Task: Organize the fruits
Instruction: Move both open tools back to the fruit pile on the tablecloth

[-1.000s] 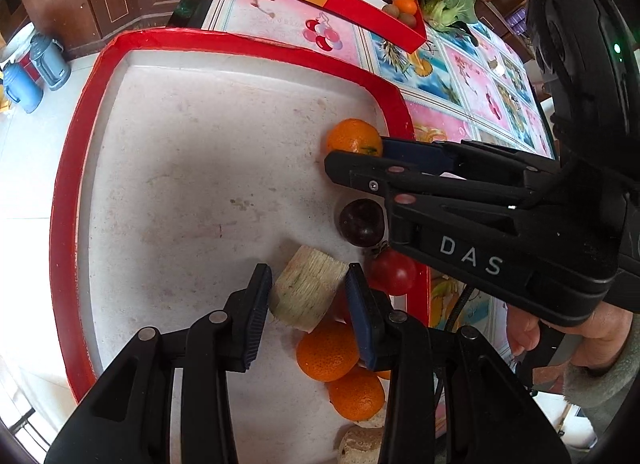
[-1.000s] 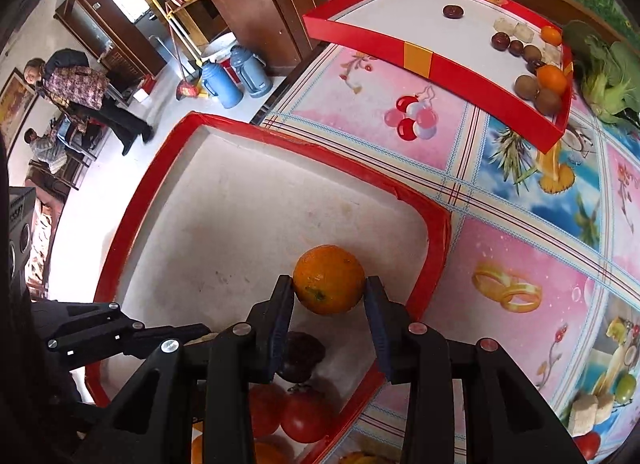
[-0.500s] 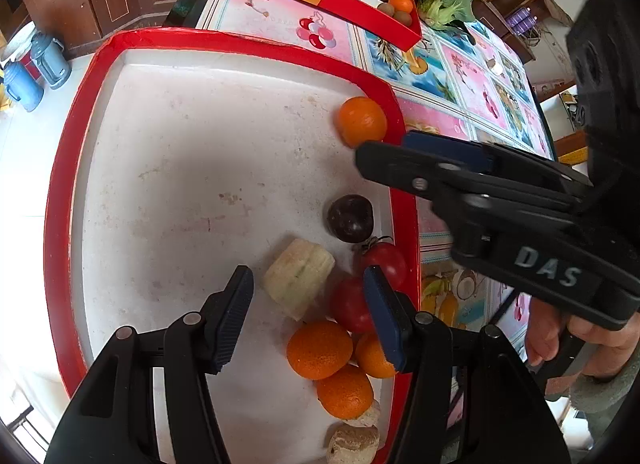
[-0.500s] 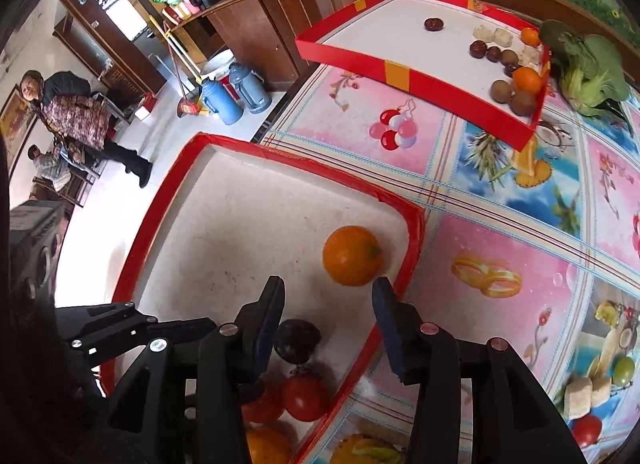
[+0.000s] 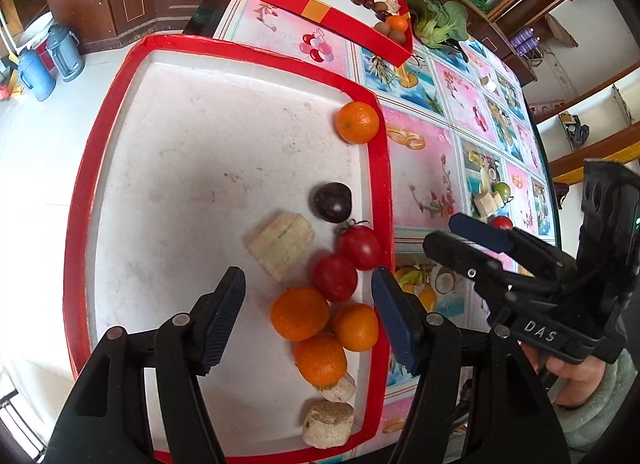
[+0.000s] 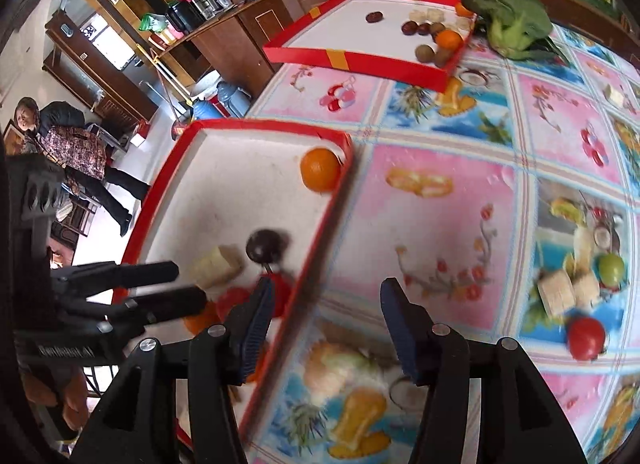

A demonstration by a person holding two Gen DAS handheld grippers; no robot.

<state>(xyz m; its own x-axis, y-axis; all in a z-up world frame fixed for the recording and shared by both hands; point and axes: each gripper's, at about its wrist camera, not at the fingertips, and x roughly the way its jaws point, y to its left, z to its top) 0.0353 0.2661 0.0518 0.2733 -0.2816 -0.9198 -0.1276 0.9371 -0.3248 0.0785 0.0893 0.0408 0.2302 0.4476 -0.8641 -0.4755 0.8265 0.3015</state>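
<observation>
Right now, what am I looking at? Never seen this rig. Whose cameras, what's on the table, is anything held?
No robot here: a person carries a handheld two-finger tool in each hand, each with a fisheye camera looking along its fingers. One picture comes from the left tool, the other from the right tool; each also catches the other tool at its side.

Both tools are open and hold nothing.

On the patterned tablecloth sits a red-rimmed tray holding a lone orange in its corner, a dark plum, a pale cut piece, two tomatoes, three more oranges and two beige chunks. A second red tray farther back holds small fruits. Loose pieces, a tomato and a leafy vegetable lie on the cloth.
</observation>
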